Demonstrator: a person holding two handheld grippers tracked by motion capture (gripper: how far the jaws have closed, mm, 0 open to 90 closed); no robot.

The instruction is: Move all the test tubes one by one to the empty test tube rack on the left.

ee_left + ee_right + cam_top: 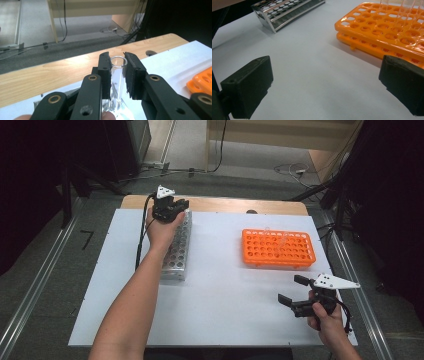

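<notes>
Forearms come in nearest the high camera. Left gripper (176,206) sits at the far end of the metal rack (178,254), jaws clamped on a clear tube (117,72) just under its rim. Tube stands upright, lower end down among the rack's metal, so it looks like a pull-out or a seat-in at a far hole; can't tell which. Further right, the orange rack (278,248) rests on the white mat (220,285), a few clear tubes standing in it. Right gripper (296,290) hovers near the mat's front right corner, jaws wide apart, nothing between them.

To do this step well, my call: keep the tube vertical and move straight along the hole's axis, no sideways drag on the glass rim. Hold the grip firm but not tighter. Right gripper could steady the metal rack if it lifts or slides.

Left gripper view shows the pads (106,75) pressing both sides of the tube; in the high view the hand hides that contact. High view gives both racks well apart. Right gripper view shows its own open jaws low over bare mat, plus the orange rack's (384,30) holes close up.
</notes>
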